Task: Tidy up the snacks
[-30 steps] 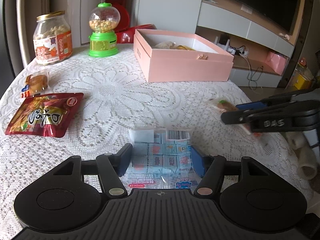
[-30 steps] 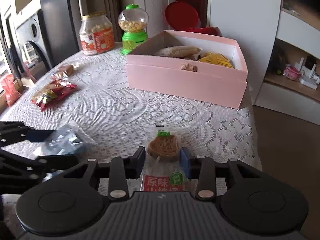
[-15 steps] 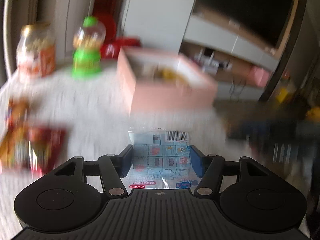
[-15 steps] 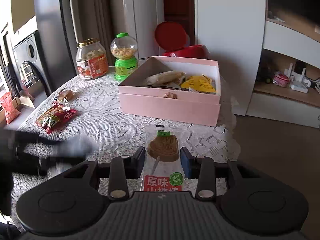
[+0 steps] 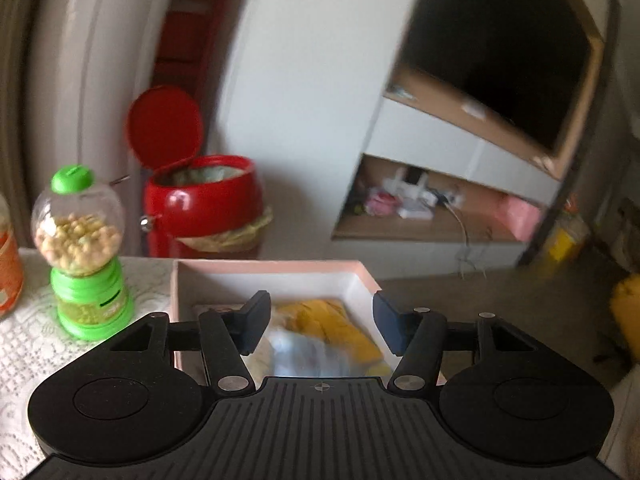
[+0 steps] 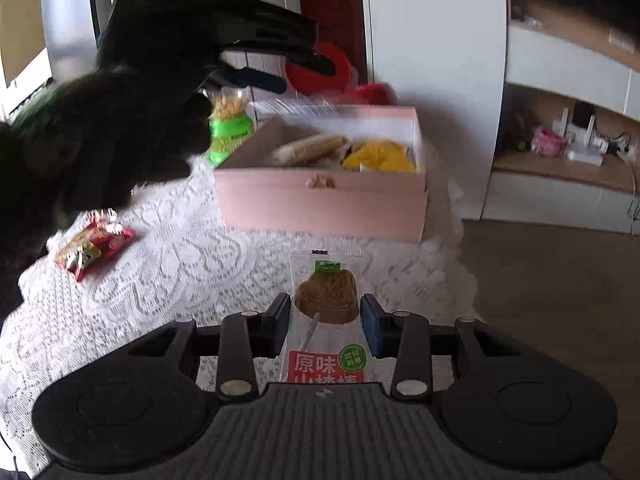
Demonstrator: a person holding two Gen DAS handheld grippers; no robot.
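Pink box [image 6: 320,196]: wrapped roll at 9, yellow packs at 3. L gripper [image 5: 320,326] jaws apart, just narrowing, blurry blue pack [image 5: 304,354] loose below; R gripper [image 6: 324,320] clamps lollipop pack [image 6: 326,320].

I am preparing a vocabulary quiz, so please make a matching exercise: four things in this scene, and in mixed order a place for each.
Things:
1. yellow packet
2. heart-shaped snack packet
3. red packet
4. red bin

Places:
A. on the floor behind the table
B. inside the pink box
C. on the lace tablecloth
D. between the right claw's fingers

Pairs: 1-B, 2-D, 3-C, 4-A
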